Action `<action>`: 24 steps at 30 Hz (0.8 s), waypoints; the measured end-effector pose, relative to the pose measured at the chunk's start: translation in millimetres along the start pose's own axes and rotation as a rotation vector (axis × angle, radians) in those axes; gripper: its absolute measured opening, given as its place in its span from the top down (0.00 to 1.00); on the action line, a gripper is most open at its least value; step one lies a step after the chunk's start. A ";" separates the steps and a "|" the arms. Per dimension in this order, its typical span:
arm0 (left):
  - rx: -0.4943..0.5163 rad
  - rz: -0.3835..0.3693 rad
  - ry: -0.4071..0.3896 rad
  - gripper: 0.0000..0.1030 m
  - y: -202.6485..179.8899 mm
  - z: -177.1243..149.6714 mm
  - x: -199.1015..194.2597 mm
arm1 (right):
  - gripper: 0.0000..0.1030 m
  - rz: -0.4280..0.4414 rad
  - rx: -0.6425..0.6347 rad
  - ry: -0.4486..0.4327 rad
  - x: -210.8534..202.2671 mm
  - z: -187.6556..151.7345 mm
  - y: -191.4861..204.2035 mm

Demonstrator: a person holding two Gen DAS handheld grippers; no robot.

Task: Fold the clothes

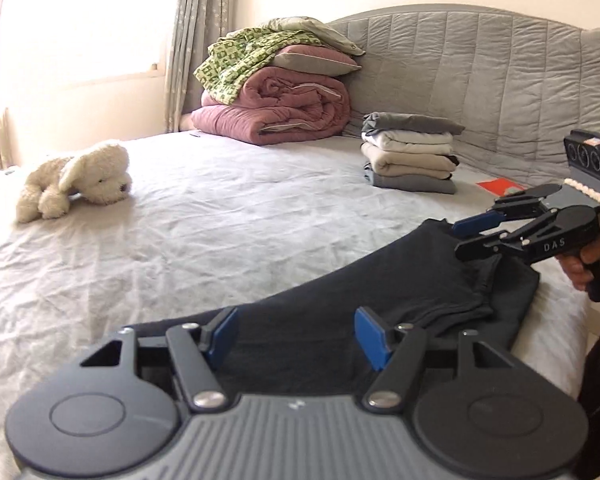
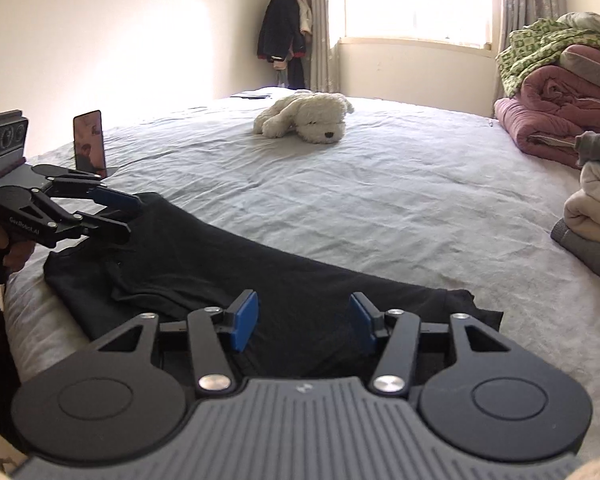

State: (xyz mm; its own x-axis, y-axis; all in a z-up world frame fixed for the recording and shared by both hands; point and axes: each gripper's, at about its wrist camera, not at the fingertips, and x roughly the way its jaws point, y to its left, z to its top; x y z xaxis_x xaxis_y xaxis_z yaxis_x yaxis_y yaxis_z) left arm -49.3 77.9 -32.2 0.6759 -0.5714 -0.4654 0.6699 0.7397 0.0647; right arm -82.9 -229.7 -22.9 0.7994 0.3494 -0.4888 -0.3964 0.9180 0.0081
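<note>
A black garment (image 1: 380,280) (image 2: 220,256) lies partly folded in a long strip along the near edge of the bed. My left gripper (image 1: 298,336) (image 2: 134,218) hovers over one end of it, jaws open, with only the cloth lying below them. My right gripper (image 2: 304,320) (image 1: 458,238) is over the other end, also open, blue pads apart with nothing pinched. A hand holds each gripper's handle at the frame edges.
The grey sheet (image 1: 220,220) is wrinkled. A stack of folded clothes (image 1: 410,158) (image 2: 596,208) sits by the padded headboard (image 1: 480,72), next to piled quilts (image 1: 276,92). A white plush dog (image 1: 76,180) (image 2: 304,118) lies mid-bed. A phone (image 2: 89,144) stands upright at the bed's edge.
</note>
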 end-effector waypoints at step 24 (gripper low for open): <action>0.050 0.042 0.074 0.20 25.1 -8.8 10.9 | 0.31 -0.101 0.066 0.010 26.4 -4.7 -33.3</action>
State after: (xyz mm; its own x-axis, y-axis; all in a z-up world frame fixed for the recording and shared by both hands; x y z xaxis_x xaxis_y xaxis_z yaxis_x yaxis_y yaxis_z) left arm -27.9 93.4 -43.4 0.6806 -0.5112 -0.5248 0.6573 0.7425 0.1291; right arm -50.6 -251.9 -40.2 0.8293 0.2528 -0.4983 -0.2829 0.9590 0.0158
